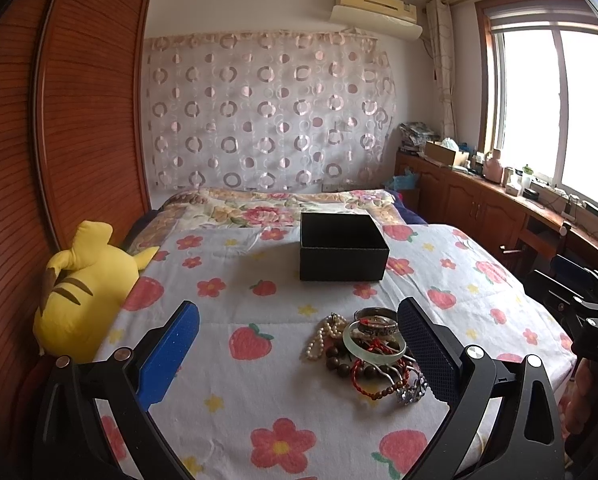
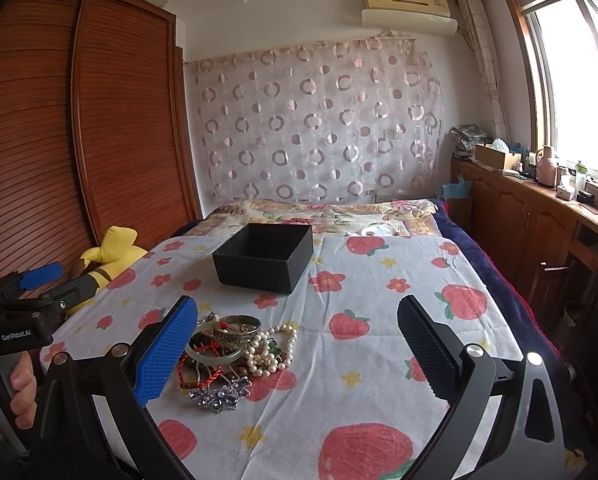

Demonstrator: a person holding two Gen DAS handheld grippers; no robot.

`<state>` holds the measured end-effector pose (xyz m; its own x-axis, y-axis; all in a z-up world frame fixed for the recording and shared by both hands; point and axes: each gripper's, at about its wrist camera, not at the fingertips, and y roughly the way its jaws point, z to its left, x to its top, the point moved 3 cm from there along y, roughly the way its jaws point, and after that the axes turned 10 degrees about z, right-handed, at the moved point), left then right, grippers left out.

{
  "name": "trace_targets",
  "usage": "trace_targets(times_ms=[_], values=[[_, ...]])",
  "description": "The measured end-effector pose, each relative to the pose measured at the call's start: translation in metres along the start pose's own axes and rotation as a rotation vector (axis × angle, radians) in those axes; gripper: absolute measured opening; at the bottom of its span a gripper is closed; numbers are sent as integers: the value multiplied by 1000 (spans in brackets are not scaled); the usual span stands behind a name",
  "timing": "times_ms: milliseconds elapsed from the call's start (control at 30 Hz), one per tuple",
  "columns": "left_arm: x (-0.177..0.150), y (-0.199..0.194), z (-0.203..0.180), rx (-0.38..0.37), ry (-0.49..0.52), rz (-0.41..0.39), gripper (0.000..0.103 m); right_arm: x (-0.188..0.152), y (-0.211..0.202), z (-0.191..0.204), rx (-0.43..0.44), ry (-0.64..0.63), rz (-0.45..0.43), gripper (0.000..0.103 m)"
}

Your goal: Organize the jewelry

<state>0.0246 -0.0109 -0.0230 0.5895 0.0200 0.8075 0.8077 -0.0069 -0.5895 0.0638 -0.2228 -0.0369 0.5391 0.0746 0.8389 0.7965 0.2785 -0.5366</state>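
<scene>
A pile of jewelry [image 1: 369, 354] lies on the strawberry-print sheet: a pale green bangle [image 1: 373, 344], a silver bangle [image 1: 377, 317], a pearl string [image 1: 323, 338], dark wooden beads, red cords and a crystal hair clip [image 2: 219, 394]. Behind it stands an open black box [image 1: 343, 246] with nothing visible inside. My left gripper [image 1: 299, 356] is open, the pile just inside its right finger. My right gripper [image 2: 299, 354] is open too, and the jewelry pile [image 2: 235, 354] sits by its blue left finger. The black box [image 2: 265, 258] lies farther back.
A yellow plush toy [image 1: 81, 292] rests at the bed's left edge beside the wooden wardrobe [image 1: 75, 100]. A floral blanket [image 1: 275, 210] covers the far bed. Wooden cabinets [image 2: 539, 216] with clutter run under the window on the right. A hand [image 2: 17, 384] holds the left gripper's handle.
</scene>
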Motion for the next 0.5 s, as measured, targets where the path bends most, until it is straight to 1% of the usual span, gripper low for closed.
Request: trace_targets(times_ms=[133,167,233,267,500], values=[[-2,8,5,2,-2,6,96,-3,2,5,6,-6,2,101],[1,10,-2,2,-2,9,96,-3,3,6,7,-6,4,101],[0,9,0,2,-3,14,96,-4,6,8,8,-6,9,101],[-2,6,0,0,-2,15,96,-5,9,5,9,-6,12,101],[-11,19,4,-4,-6,48,96,-12,26,-4,22,-7,52,101]])
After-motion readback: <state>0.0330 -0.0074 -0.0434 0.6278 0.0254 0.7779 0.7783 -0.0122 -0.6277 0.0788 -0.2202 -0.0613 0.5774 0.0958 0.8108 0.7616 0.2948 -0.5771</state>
